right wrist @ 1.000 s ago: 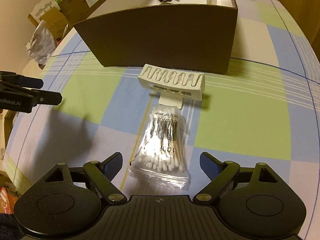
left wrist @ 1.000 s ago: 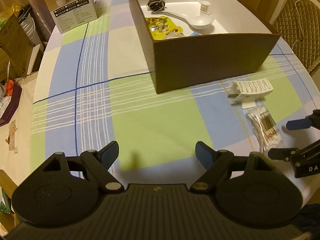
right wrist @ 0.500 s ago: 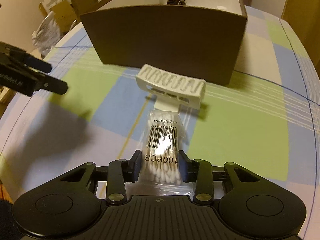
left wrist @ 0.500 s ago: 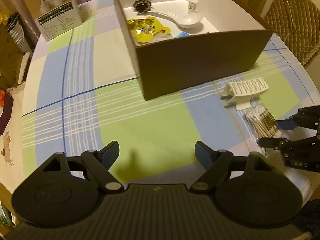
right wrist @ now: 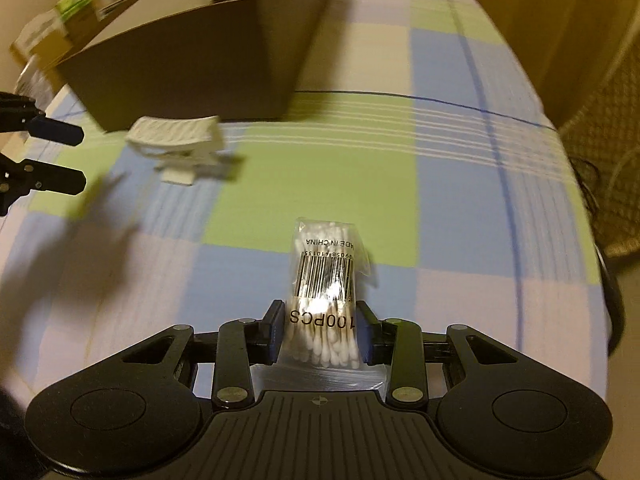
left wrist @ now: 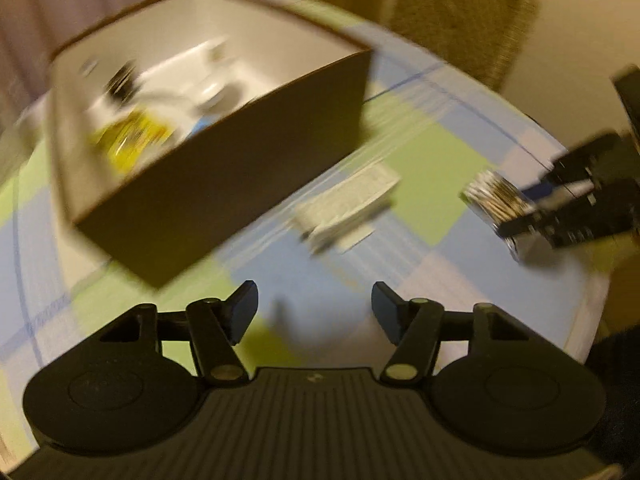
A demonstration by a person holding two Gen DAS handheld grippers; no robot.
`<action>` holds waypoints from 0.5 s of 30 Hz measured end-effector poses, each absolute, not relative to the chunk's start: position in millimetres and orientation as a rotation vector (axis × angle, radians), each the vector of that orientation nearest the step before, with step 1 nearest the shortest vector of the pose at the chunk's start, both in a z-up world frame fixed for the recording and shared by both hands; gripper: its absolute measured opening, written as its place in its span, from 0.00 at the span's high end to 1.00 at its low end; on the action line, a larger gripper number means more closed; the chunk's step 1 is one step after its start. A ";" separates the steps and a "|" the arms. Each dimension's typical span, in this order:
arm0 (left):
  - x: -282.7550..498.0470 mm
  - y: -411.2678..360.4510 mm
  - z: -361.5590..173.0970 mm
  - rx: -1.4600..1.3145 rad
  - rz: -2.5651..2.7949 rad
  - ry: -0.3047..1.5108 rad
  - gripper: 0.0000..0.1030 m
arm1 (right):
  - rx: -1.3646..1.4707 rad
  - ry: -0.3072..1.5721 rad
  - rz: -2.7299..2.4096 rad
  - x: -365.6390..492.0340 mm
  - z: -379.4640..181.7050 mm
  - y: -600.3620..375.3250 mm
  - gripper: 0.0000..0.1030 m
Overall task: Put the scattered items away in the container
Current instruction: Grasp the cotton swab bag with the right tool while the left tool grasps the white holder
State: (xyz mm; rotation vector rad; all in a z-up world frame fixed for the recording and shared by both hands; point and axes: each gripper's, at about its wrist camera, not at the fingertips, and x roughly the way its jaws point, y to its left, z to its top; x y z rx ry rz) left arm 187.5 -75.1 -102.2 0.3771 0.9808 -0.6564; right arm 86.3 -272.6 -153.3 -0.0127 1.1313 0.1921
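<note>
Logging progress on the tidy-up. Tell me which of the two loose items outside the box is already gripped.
The bag of cotton swabs: the right gripper is shut on it. The white clip lies ungripped on the tablecloth beside the box.

Left gripper [left wrist: 314, 308]: black ribbed housing, two round side discs, brass pivot screws, dark blue pads [left wrist: 245, 305]. Right gripper [right wrist: 322, 330]: same build.

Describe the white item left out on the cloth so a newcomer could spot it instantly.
Find the brown box on the checked tablecloth. Just in front of its near wall lies a white plastic clip with a ribbed top, alone on the cloth. Unlike the cotton swab bag clamped in the right tool, it is rigid, opaque and untouched.
</note>
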 end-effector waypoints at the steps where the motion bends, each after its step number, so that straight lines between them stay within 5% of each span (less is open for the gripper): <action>1: 190.0 -81.9 -101.3 0.404 -0.682 0.962 0.43 | -0.006 1.130 0.186 86.1 -153.0 -276.1 0.62; 13: 231.0 -133.8 -132.0 0.598 -0.833 0.936 0.46 | 0.051 1.122 0.165 76.9 -149.6 -297.1 0.62; 15: 233.8 -137.1 -139.3 0.606 -0.822 0.954 0.56 | 0.057 1.123 0.164 77.3 -150.0 -300.5 0.62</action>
